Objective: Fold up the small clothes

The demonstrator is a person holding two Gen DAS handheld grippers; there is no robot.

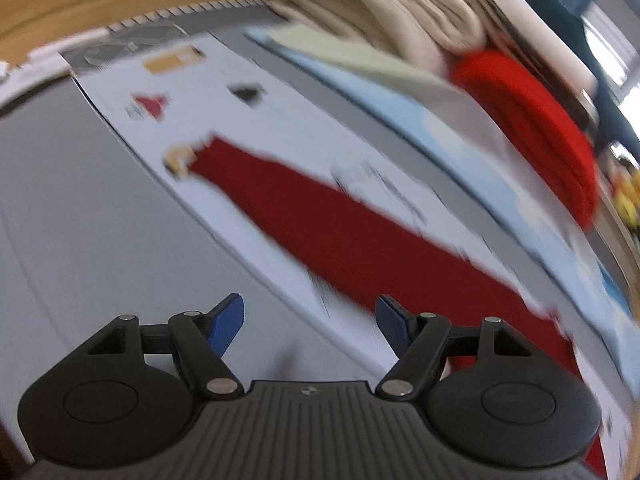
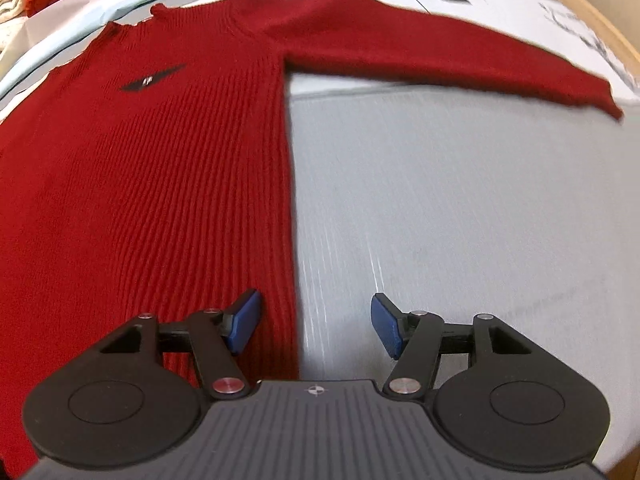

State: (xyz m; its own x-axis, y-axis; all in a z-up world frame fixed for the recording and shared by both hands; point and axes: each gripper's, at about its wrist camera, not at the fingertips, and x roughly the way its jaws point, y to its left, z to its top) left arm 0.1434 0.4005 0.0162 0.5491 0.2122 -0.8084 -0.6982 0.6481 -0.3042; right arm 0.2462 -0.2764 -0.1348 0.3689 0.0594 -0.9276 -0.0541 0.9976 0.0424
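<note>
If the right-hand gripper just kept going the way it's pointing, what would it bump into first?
Probably the side edge of the dark red sweater, which runs between the open fingers of the right gripper, or the grey surface beside it. Depth is hard to judge.

Worktop (image 2: 460,208): grey surface with a wooden edge. A white printed sheet (image 1: 208,92) with small coloured markings lies on it, a pale blue sheet (image 1: 472,144) alongside. Dark red ribbed sweater (image 2: 152,168) lies flat, one sleeve stretched out across the white sheet. Folded cream knitwear (image 1: 384,4) and folded bright red knitwear (image 1: 536,120) sit at the far side.
</note>
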